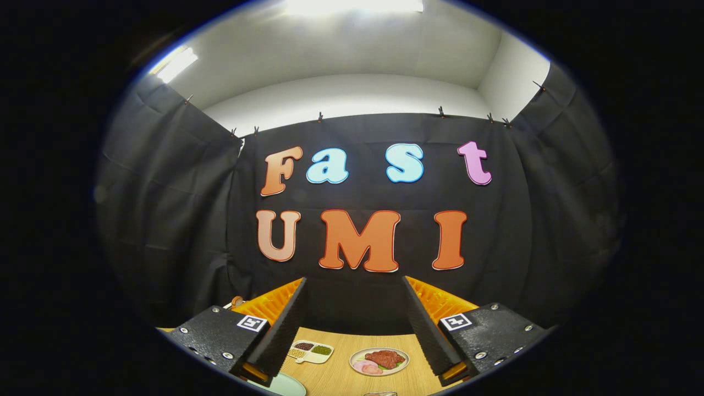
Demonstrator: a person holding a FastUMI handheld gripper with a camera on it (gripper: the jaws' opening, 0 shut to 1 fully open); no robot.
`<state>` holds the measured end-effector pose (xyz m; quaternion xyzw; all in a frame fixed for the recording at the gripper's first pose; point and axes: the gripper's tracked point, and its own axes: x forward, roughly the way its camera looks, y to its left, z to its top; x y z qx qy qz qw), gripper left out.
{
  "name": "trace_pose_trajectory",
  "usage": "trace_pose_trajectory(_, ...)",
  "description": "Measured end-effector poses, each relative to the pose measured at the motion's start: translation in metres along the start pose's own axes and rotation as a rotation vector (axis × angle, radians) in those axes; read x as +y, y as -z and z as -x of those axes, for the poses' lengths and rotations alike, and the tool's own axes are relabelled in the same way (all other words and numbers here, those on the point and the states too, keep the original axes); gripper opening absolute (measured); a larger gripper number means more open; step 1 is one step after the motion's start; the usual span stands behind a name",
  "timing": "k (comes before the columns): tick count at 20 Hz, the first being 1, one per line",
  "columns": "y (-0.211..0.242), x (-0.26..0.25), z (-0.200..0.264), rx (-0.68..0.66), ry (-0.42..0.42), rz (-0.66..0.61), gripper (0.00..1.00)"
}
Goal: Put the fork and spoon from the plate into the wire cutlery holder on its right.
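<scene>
My gripper (355,283) is held high above the wooden table (335,379), level with the booth's wall, and stands open with nothing between its fingers. Below the left finger (286,324) shows the rim of a pale green plate (286,385); whatever lies on it is hidden. A sliver of something metallic (379,394) shows on the table between the fingers; I cannot tell what it is.
Between the fingers, farther back on the table, lie a round plate printed with meat (379,361) and a small divided tray of beans (311,351). The black cloth wall stands close behind the table. A small orange-brown object (237,301) peeks out behind the left finger.
</scene>
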<state>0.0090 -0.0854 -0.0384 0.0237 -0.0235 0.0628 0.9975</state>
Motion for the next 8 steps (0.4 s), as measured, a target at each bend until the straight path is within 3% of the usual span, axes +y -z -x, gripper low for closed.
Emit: trace_pose_trajectory(8,0.000,0.014,-0.008,0.002,-0.016,-0.007,0.98)
